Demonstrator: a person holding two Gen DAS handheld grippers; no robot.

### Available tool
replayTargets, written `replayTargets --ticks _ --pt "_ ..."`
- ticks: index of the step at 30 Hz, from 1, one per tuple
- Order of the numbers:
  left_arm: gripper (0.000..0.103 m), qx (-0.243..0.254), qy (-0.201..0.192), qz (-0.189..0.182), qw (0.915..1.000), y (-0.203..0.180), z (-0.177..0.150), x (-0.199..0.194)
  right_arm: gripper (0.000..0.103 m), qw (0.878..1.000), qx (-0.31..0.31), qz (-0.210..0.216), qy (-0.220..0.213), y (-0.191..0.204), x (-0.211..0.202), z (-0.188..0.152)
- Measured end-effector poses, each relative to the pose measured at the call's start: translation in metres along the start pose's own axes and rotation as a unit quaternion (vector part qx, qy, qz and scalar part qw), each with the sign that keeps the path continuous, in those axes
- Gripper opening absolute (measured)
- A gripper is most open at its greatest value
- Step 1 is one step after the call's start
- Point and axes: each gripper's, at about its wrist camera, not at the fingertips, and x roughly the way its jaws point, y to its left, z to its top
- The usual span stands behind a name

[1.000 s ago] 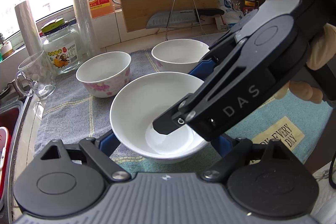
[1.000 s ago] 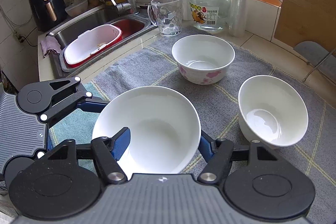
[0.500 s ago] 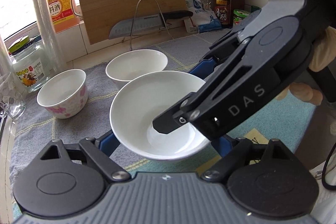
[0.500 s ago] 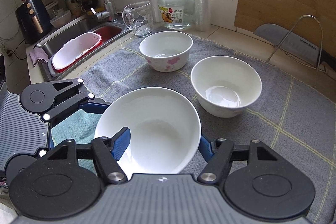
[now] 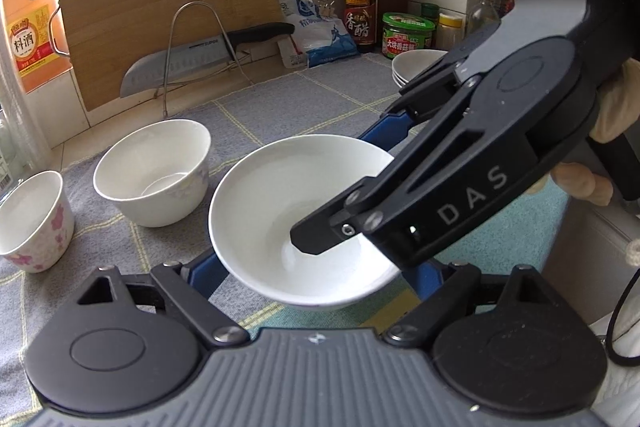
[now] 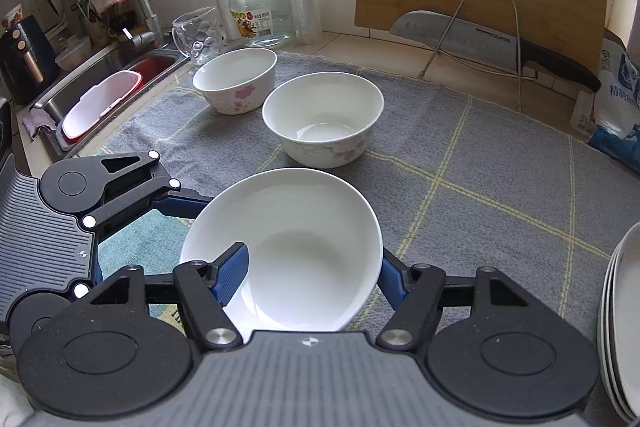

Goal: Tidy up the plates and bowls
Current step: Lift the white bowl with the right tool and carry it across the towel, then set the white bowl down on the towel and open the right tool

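Shallow white bowl [image 6: 288, 247] held above the desk, clamped at its rim by the right gripper [image 6: 310, 277].
The left gripper [image 5: 316, 267], fingers spread wide, straddles it; beyond, a plain bowl [image 6: 322, 119] and a pink-flowered bowl [image 6: 236, 79] sit on the grey mat [image 6: 460, 155], plates [image 6: 620, 327] stacked at right.

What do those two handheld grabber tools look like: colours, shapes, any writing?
Both are matte black plastic with round pivot discs, silver screws and a ribbed grey body. The jaws carry blue ribbed pads. The right gripper has "DAS" in grey letters on its side. A light glove covers the hand holding it.
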Motion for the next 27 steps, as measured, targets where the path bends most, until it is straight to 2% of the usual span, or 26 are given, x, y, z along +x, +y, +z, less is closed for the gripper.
replayTargets --ticks 9,22,23,27 --pt "0.091 0.004 0.007 -0.025 0.9997 -0.012 0.007 0.016 0.073 1.000 0.017 -0.015 0.008 -0.019 -0.006 -0.011" --pt "0.091 0.002 0.017 -0.032 0.9994 -0.012 0.006 0.027 0.074 0.999 0.030 -0.015 0.015 -0.025 0.002 -0.016" --pt "0.092 0.004 0.016 -0.032 0.9994 -0.012 0.005 0.027 0.075 0.999 0.031 -0.013 0.017 -0.025 0.002 -0.016" --pt "0.094 0.007 0.014 -0.035 0.9993 -0.011 0.004 0.026 0.093 0.999 0.031 -0.013 0.009 -0.026 -0.001 -0.017"
